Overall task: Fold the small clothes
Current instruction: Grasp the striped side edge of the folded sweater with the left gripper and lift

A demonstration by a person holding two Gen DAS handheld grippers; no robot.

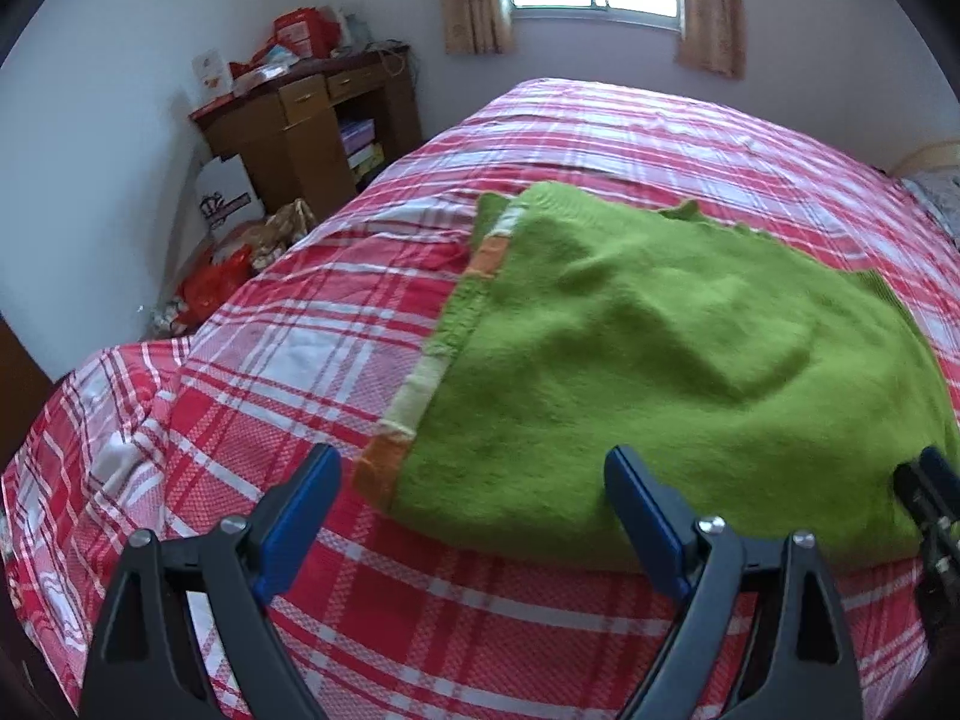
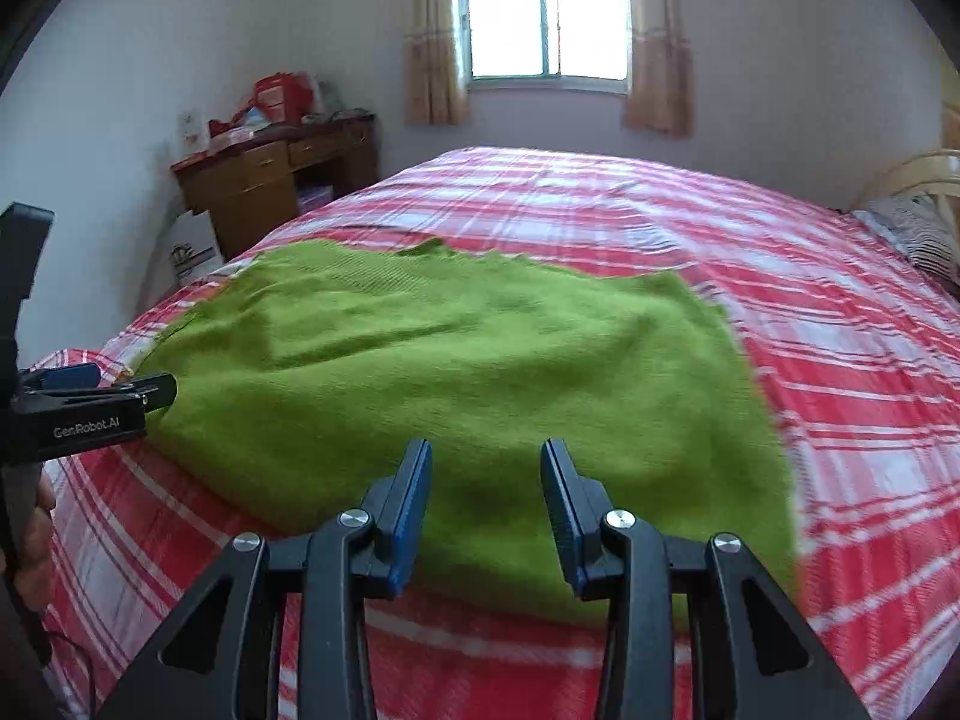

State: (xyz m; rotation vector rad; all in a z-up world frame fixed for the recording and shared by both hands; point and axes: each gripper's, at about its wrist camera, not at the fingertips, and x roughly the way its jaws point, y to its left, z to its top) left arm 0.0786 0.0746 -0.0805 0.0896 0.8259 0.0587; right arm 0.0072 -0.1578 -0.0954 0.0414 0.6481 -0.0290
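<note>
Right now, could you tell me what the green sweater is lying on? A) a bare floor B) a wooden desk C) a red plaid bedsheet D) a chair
C: the green sweater lies spread on the red plaid bedsheet covering the bed.

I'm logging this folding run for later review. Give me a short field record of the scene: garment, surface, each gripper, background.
garment: green knitted garment, lying on the bed, with an orange and cream striped edge on its left side
surface: red and white plaid bedspread
left gripper: open, nothing between its fingers, at the garment's near left corner
right gripper: open, empty, above the garment's near edge
background: wooden desk, window
</note>
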